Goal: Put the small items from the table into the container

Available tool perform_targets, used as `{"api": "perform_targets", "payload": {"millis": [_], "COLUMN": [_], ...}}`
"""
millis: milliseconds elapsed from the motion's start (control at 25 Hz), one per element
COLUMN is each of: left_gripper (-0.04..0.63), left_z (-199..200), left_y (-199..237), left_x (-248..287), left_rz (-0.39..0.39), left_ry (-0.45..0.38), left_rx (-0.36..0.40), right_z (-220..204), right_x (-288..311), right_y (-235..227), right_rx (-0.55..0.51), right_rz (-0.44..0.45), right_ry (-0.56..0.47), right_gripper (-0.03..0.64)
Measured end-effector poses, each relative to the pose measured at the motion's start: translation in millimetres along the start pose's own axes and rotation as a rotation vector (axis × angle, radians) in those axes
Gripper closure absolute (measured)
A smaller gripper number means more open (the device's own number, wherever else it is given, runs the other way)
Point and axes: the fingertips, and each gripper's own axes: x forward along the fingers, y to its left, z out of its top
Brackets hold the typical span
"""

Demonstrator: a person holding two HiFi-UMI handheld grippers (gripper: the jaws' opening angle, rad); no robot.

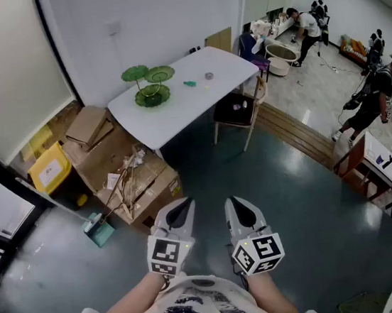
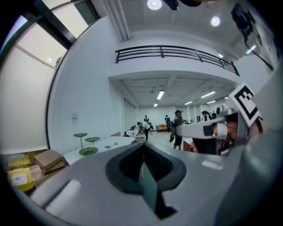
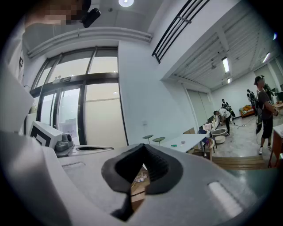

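small items (image 1: 190,83) lie on the far white table (image 1: 230,60), right of the green tiered stand (image 1: 149,88); near, left gripper (image 1: 183,205) and right gripper (image 1: 237,204) are both closed, empty.

A smooth white desk (image 1: 203,104) with a faint sheen carries a glossy green tiered stand (image 1: 149,87). Beside it lie matt brown cardboard boxes (image 1: 123,172), creased and torn. The dark floor (image 1: 298,224) is polished and reflective, edged by pale wood planks (image 1: 301,138). The left gripper (image 1: 185,204) and right gripper (image 1: 233,201) have matt grey plastic shells, with dark ribbed lining on the fingers (image 2: 164,167).
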Motion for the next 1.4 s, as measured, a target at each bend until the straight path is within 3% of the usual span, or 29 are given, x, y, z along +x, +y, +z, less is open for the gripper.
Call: {"api": "perform_targets", "payload": {"millis": [200,640,920,1160,1400], "left_gripper": [0.604,0.604,0.604,0.604,0.604], "left_z": [0.4,-4.7,-7.5,-7.5,-15.9], "left_y": [3.6,-14.3,-34.2,-16.5,29.2], "left_x": [11.9,30.4,50.6,84.4,147.8], "left_rz": [0.011,0.049,-0.002,-0.015,-0.023], "left_ry": [-0.013,-0.004,0.024,0.024,0.026], "left_rx": [0.003,-0.014,0.005,0.001,-0.025], "right_z": [-0.9,-14.2,-9.8,-15.1,-19.6], "right_x": [3.9,-8.2,-9.0,22.5,89.8], "right_y": [-14.0,-38.4,-60.8,-84.3,-120.7], "right_rx": [-0.043,-0.024,-0.008,0.005,0.008], "right_rz": [-0.013,0.003,-0.021,-0.037,-0.055], "right_ry": [-0.016,0.003,-0.006,0.015,0.042], "right_gripper": [0.619,0.618,0.618,0.619,0.618]}}
